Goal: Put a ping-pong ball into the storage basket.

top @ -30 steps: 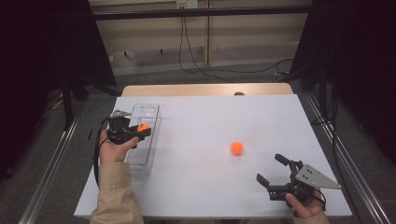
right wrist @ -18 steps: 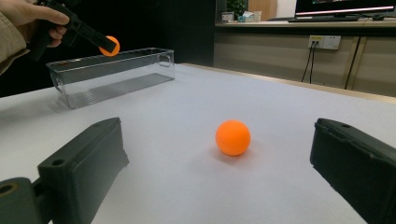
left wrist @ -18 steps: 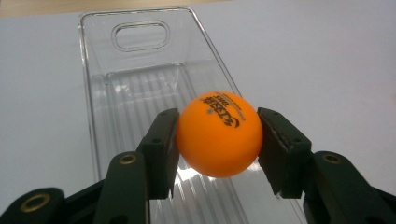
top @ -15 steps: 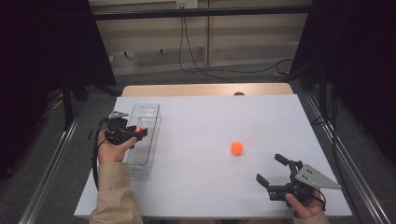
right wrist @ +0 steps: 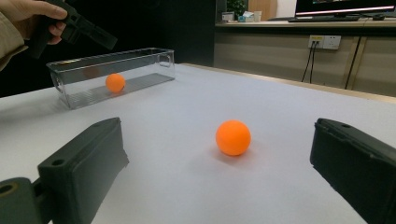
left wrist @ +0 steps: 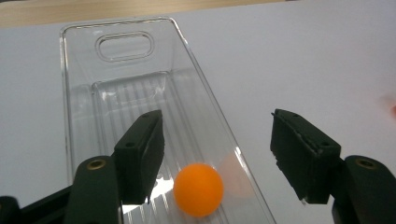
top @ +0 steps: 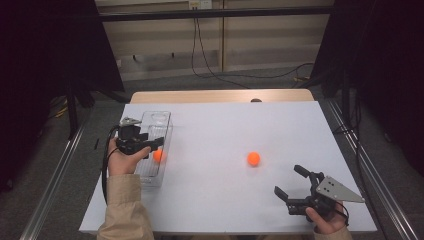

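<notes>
- Since the earlier frame, the left hand-held gripper (top: 156,142) has just been opening its jaws; the orange ball (top: 158,155) that sat between them then now lies free on the ribbed floor of the clear plastic bin (top: 162,116), just below and between the jaws, touching neither of them.
- Left hand-held gripper: jaws parted, holding nothing, hovering over the near half of the bin. In the left gripper view the ball (left wrist: 198,189) rests close to the bin's (left wrist: 74,84) right-hand wall.
- Ahead of the right hand-held gripper (top: 291,182), a second orange ball (top: 253,159) sits on the bare white table (top: 225,125), well apart from the bin. In the right gripper view this ball (right wrist: 233,137) lies between the lines of the two wide-open jaws but farther out, untouched.
- Right hand-held gripper: open, empty, low over the table.
- Handling, as a judgement: the ball looks like a light, smooth, hollow sphere. It should roll at the slightest nudge and could squirt out of a skewed pinch, so the pads ought to meet it across its middle, squarely from both sides, with gentle pressure.
- Nothing stands between the right hand-held gripper and its ball. The bin's thin upright walls are the one obstacle on the way in, and the left hand (top: 122,155) is over it.
</notes>
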Tool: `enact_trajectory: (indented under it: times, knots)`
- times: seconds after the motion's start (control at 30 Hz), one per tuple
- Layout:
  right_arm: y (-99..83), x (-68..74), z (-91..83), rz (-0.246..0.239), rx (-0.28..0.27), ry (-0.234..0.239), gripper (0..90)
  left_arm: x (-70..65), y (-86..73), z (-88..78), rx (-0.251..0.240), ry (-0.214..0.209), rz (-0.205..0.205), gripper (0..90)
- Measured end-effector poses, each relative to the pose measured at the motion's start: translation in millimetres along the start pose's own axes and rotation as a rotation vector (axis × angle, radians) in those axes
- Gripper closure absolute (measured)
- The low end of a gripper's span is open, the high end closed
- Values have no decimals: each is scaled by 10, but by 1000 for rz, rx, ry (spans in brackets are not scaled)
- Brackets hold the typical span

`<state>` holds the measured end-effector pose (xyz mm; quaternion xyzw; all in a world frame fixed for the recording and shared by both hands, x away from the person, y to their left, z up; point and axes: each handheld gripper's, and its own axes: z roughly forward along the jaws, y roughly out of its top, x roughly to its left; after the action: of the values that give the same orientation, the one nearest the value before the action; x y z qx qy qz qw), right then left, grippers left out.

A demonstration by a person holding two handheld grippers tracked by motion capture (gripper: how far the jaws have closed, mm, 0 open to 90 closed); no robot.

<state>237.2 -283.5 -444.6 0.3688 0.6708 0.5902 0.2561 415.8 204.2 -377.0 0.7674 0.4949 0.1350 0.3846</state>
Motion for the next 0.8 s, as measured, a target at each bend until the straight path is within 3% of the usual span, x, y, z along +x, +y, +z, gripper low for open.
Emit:
enact_trajectory:
  times: [0.8]
  knots:
    - [1,0,0,2,-3,-1,24,-261,83,79,2,-95,39,255]
